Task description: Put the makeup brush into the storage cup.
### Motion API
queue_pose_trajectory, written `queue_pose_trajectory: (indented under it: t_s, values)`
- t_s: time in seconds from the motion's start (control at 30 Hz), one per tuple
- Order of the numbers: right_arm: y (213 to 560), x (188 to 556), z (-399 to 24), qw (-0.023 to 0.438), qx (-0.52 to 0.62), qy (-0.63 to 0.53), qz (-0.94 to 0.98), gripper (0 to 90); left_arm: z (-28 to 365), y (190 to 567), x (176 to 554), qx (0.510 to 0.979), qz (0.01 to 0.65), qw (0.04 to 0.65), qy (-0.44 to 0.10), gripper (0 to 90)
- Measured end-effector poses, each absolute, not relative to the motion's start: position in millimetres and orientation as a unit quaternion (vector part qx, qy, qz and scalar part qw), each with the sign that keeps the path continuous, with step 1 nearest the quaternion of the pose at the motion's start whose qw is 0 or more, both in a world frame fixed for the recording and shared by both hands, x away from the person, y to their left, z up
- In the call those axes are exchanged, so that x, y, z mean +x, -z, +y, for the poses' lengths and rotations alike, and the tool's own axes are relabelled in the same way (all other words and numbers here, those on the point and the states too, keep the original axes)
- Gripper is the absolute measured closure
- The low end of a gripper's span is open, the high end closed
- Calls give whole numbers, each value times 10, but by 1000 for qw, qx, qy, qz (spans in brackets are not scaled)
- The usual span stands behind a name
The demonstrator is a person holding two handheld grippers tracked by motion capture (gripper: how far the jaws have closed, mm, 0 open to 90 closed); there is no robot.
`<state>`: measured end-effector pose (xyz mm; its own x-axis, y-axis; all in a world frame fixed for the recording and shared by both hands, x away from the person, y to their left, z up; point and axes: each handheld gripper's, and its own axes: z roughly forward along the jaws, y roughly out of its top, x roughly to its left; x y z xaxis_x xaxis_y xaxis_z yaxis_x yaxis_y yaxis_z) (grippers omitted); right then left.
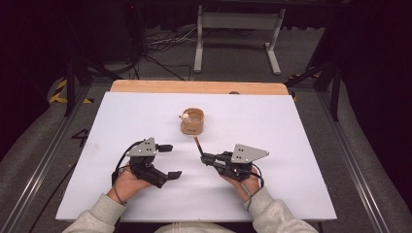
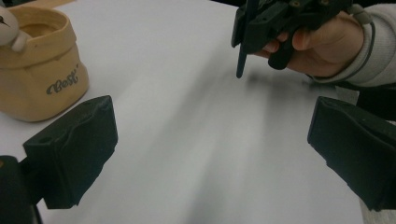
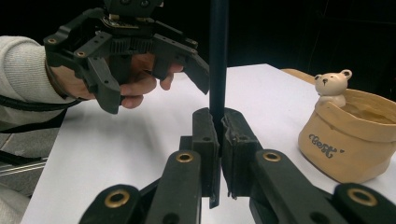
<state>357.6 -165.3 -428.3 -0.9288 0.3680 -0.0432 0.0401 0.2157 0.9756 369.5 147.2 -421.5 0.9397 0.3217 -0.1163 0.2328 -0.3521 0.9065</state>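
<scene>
Nearest the lens in the right gripper view, our right gripper has its two black jaws pressed together on a thin dark stick, which stands up out of the pads and runs out of the top of that view. From the high view we see the same right gripper lying roughly level above the white table, jaws pointing toward the table's middle, with the stick slanting away from them toward a tan bag-shaped cup. Its far tip stops just short of the cup's base. Our right hand grips the tool from behind, sleeve entering from the bottom edge.

Our left gripper sits to the left of it, jaws spread wide apart with nothing between them; in the left gripper view both pads frame bare white table. Our left hand wraps the body from below, wrist bent so the jaws point rightward, toward the other tool. The two grippers are near each other but apart.

At the cup's rim we see a small white bear figure. Beyond the white sheet a wooden edge of the table shows.
</scene>
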Motion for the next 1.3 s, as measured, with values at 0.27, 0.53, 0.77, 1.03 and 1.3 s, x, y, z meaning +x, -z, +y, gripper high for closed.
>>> queue_pose_trajectory:
  t_s: [0.27,0.53,0.77,1.03,1.3]
  values:
    - [4299,3583,-1660,138,139,-613,766,848,1431,4169,3675,798,181,571,-58,25]
    - [4315,3586,-1650,141,141,-609,767,848,1333,4074,3690,777,178,602,-57,28]
    - [4322,3600,-1662,143,144,-611,766,847,1198,4002,3694,763,169,621,-61,28]
    - [4329,3599,-1658,143,150,-617,760,847,1043,3949,3709,751,176,633,-71,36]
    - [4328,3600,-1660,147,154,-617,757,847,961,3915,3714,744,183,638,-79,56]
